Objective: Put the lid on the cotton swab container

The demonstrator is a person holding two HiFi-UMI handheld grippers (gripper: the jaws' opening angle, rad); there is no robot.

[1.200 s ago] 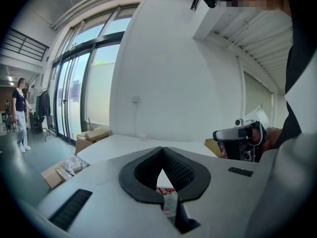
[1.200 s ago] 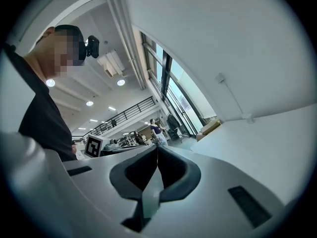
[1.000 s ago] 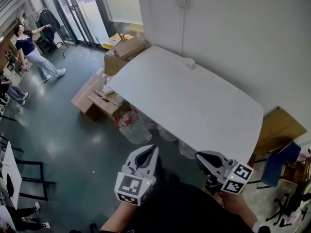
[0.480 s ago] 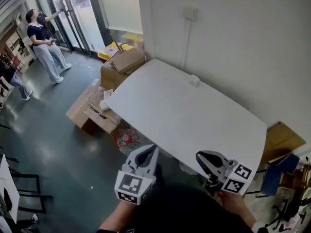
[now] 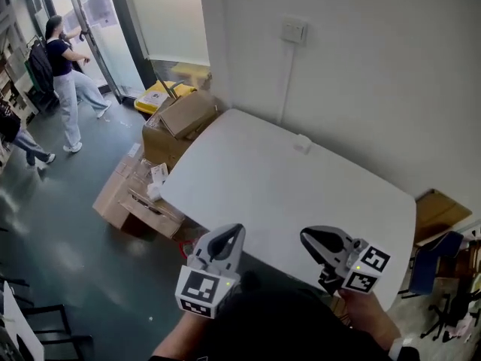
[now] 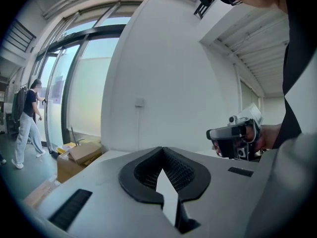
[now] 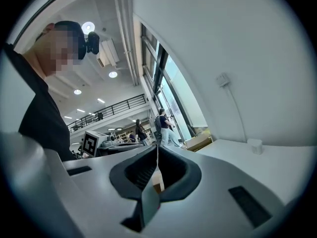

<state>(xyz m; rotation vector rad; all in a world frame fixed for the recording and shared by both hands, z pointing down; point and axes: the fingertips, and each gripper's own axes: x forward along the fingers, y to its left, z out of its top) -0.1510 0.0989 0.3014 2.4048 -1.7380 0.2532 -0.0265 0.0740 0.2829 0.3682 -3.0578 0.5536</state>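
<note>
Now, facing the table (image 5: 285,194).
I hold left gripper (image 5: 232,233) and right gripper (image 5: 307,238) pinched together, empty; small white object (image 5: 302,143) at twelve o'clock.

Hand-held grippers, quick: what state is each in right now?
Left grey hand-held gripper: closed, holding nothing.
Right grey hand-held gripper: closed, holding nothing.

Head camera sits high and tips steeply down: left gripper (image 5: 236,232) and right gripper (image 5: 305,237) close at the frame's bottom, the white table (image 5: 301,201) beyond. Left gripper view sits low behind its own jaws, facing across the tabletop, with the right gripper at its right edge. Right gripper view sits likewise low, angled toward the glass doors (image 5: 90,21), with the left gripper at its left. All three views share the table, the wall socket (image 5: 293,30) and the cardboard boxes (image 5: 184,115).
</note>
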